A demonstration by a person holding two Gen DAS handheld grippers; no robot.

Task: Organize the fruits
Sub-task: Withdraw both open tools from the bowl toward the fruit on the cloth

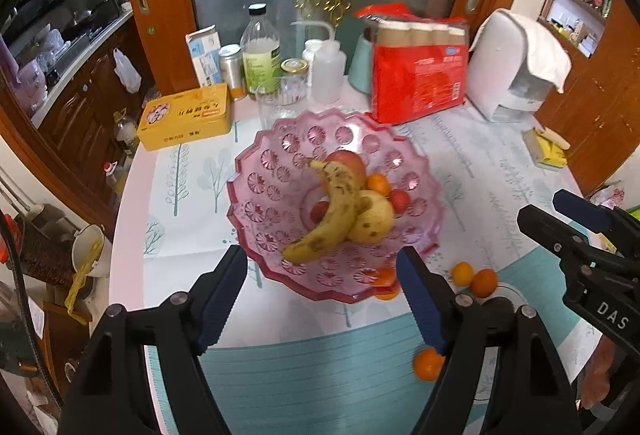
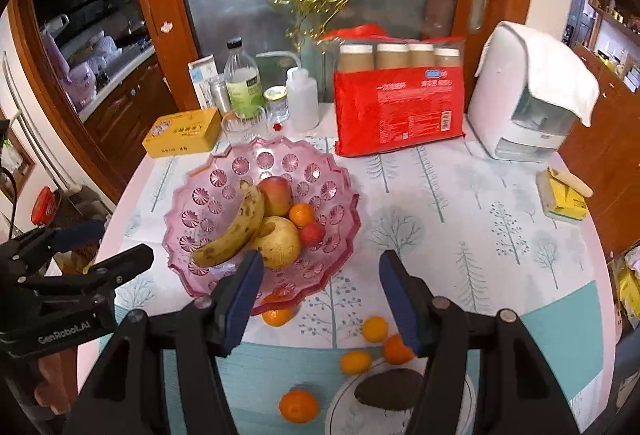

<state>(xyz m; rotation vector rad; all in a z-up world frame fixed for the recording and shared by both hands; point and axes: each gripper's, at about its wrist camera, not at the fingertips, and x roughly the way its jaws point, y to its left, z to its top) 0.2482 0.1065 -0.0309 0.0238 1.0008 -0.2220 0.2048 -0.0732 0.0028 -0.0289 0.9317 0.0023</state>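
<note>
On the table, pink bowl (image 2: 224, 175) holds banana (image 2: 236, 231), apple (image 2: 276, 195), pear (image 2: 280, 241), one tangerine, red fruits. Loose tangerines (image 2: 374, 329) lie near me beside a dark avocado (image 2: 390, 389) on a plate (image 2: 344, 407). My left claw (image 1: 320, 299) and right claw (image 2: 320, 299) both hang spread wide, grasping nothing.

The left claw (image 1: 322, 295) is held level and pointing forward, its two blue-padded fingers (image 1: 222, 299) spread wide with nothing between them. The right claw (image 2: 320, 293) is posed the same way, jaws wide apart and empty (each claw also shows at the edge of the other's view, side by side). A bare hand (image 2: 50, 381) grips the left handle from below.
</note>
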